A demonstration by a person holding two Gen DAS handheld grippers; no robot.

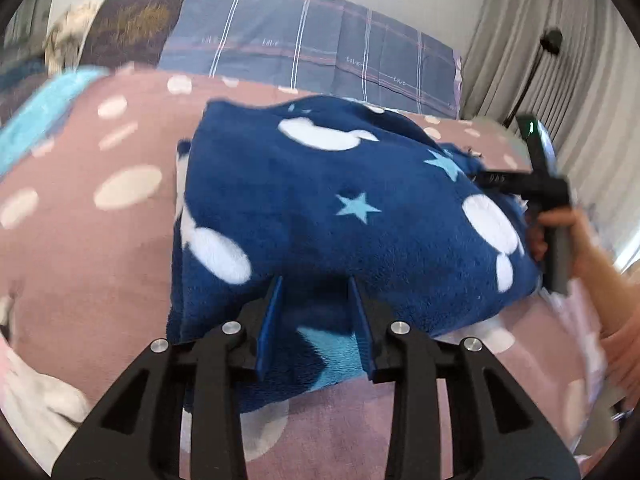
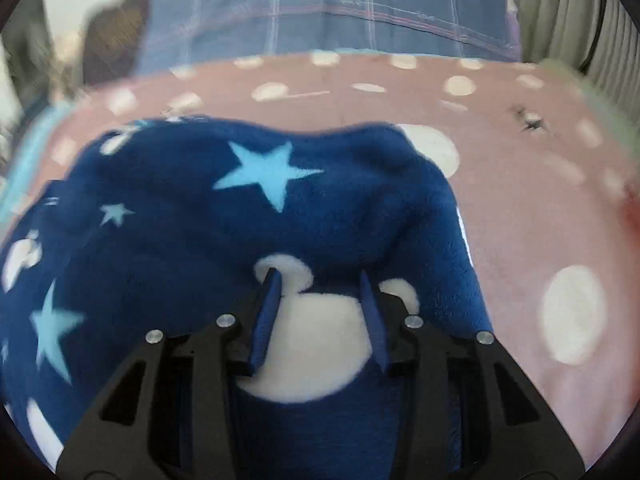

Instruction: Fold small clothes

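A dark blue fleece garment (image 1: 340, 208) with white mouse-head shapes and pale blue stars lies folded in a thick pile on the pink dotted bed cover (image 1: 100, 260). My left gripper (image 1: 316, 284) hovers over its near edge. Its blue pads stand apart and do not pinch the cloth, so it is open. In the right wrist view the same garment (image 2: 180, 248) fills the left and centre. My right gripper (image 2: 318, 276) is open above a white patch, with its fingers spread. A person's hand (image 1: 560, 232) holds the right gripper's handle at the garment's right edge.
A grey-blue plaid pillow (image 1: 300, 40) lies at the head of the bed, with a brown one beside it. Pale curtains (image 1: 540, 40) and a black stand (image 1: 536, 68) are on the right. A white cloth (image 1: 32, 392) lies at lower left and a light blue one (image 1: 40, 108) at far left.
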